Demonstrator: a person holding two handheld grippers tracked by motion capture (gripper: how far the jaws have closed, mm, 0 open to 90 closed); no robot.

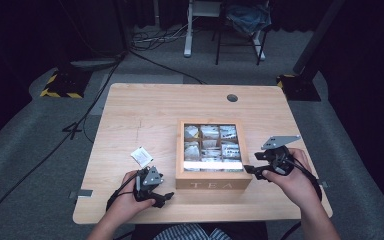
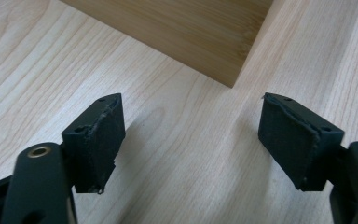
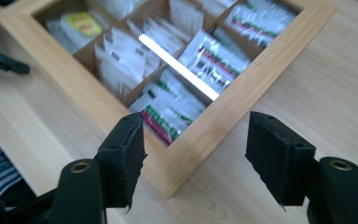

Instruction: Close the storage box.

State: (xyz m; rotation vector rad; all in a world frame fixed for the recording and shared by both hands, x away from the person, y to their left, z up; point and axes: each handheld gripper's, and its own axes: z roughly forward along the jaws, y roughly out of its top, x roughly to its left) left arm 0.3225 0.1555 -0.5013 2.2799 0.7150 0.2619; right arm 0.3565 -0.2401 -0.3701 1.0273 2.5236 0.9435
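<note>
A wooden tea box (image 1: 211, 150) marked TEA stands mid-table, its compartments filled with tea bag packets (image 3: 205, 60) under a bright glare streak. A loose white tea packet (image 1: 141, 156) lies on the table to the left of the box. My left gripper (image 1: 164, 198) rests low by the box's front left corner. It is open, with bare tabletop between its jaws and the box corner (image 2: 191, 37) just beyond it (image 2: 192, 100). My right gripper (image 1: 251, 171) is open at the box's front right corner (image 3: 186, 163). That corner sits between its jaws (image 3: 196, 119), untouched.
The wooden table (image 1: 145, 110) has a round cable hole (image 1: 232, 98) at the back right. Its front edge runs close behind both hands. Beyond the table are furniture legs (image 1: 187, 30), floor cables (image 1: 80, 120) and striped stand bases (image 1: 60, 85).
</note>
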